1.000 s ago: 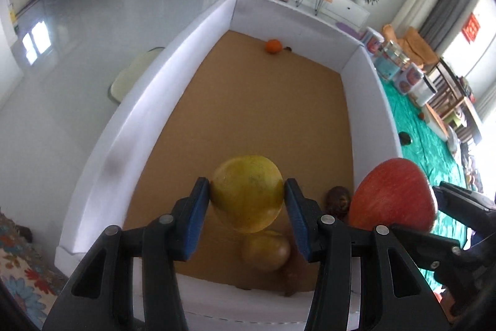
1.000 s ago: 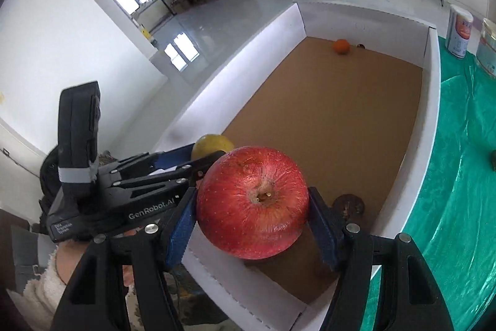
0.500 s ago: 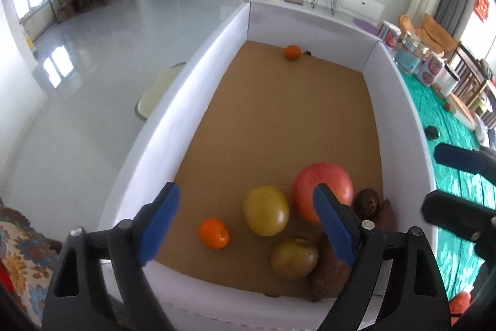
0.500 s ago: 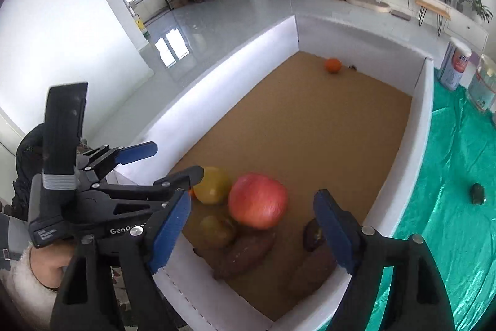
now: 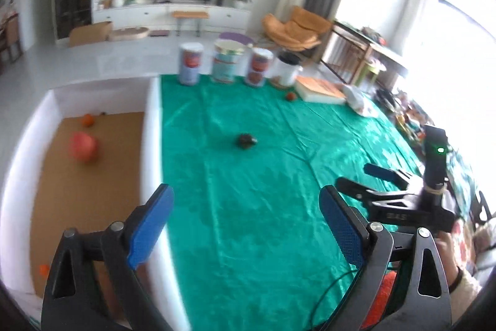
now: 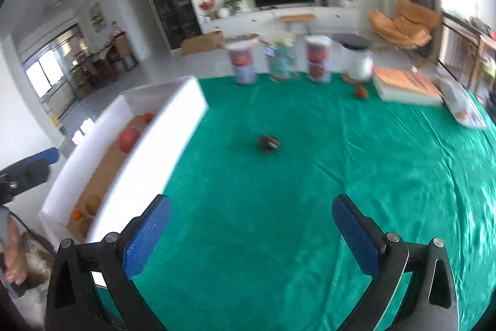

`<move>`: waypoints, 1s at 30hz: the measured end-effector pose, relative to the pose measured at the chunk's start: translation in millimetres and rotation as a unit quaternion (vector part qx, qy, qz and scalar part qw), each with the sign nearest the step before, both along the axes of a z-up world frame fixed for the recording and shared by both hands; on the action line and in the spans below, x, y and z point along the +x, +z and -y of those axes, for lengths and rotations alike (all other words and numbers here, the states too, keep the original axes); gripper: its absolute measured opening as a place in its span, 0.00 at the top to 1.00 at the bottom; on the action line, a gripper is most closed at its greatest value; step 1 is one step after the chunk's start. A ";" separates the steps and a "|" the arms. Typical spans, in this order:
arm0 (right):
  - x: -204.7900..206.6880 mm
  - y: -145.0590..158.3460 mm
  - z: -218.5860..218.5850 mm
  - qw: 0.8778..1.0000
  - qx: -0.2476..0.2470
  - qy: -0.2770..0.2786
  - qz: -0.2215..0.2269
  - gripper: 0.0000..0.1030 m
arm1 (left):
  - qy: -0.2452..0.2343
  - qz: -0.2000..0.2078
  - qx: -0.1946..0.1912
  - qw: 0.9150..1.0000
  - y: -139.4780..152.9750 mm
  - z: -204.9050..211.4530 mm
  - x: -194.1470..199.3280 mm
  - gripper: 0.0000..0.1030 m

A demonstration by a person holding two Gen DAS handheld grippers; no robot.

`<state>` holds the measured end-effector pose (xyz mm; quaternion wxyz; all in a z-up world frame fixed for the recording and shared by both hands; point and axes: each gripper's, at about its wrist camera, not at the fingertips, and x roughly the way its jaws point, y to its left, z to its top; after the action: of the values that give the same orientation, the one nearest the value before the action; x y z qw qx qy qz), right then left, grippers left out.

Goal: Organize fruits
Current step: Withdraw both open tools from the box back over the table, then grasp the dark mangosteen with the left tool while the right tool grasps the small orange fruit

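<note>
Left gripper (image 5: pixel 245 225) and right gripper (image 6: pixel 251 233): jaws opening, spread wide, nothing between them, both over the green-covered tabletop (image 6: pixel 310 182). Ahead, mid-tabletop, lies a small dark roundish fruit (image 6: pixel 268 143); blur hides its long axis. Along the tabletop's left edge, the white-walled box (image 5: pixel 152 145) holds a round red apple (image 5: pixel 84 146), blurred, near its far end.

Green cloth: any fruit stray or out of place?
Yes. One small dark fruit sits alone mid-cloth, outside the white box that holds the red apple and oranges. A small reddish fruit also lies loose by the cans, near the book. Both frames are blurred, so I cannot identify either.
</note>
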<state>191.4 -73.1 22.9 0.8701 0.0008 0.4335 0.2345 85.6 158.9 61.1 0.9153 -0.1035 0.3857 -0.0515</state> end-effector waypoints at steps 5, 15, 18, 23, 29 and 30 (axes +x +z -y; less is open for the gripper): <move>13.3 -54.3 87.2 0.994 -0.026 -0.100 -0.045 0.01 | -0.065 -0.068 -0.014 0.995 -55.2 86.3 44.0 0.07; 5.7 -81.4 139.0 0.983 -0.035 -0.180 -0.019 0.01 | -0.027 -0.079 0.017 0.996 -130.7 112.9 98.7 0.08; 5.2 -92.6 139.6 0.982 -0.019 -0.186 -0.032 0.01 | -0.005 -0.075 -0.007 0.997 -150.2 98.9 120.6 0.08; 6.5 -90.8 137.0 0.982 -0.005 -0.185 -0.026 0.01 | 0.016 -0.076 -0.028 0.997 -167.5 84.5 174.4 0.08; 6.0 -90.7 136.4 0.983 0.001 -0.184 -0.023 0.01 | 0.096 -0.069 0.007 0.993 -173.4 49.4 226.5 0.16; 6.3 -91.1 136.3 0.983 0.001 -0.184 -0.023 0.01 | 0.100 -0.063 0.008 0.993 -174.2 44.3 228.9 0.16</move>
<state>197.8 -209.4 -68.2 0.8881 0.0872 0.4457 0.0708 314.5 114.6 -113.2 0.8907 -0.1371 0.4306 0.0500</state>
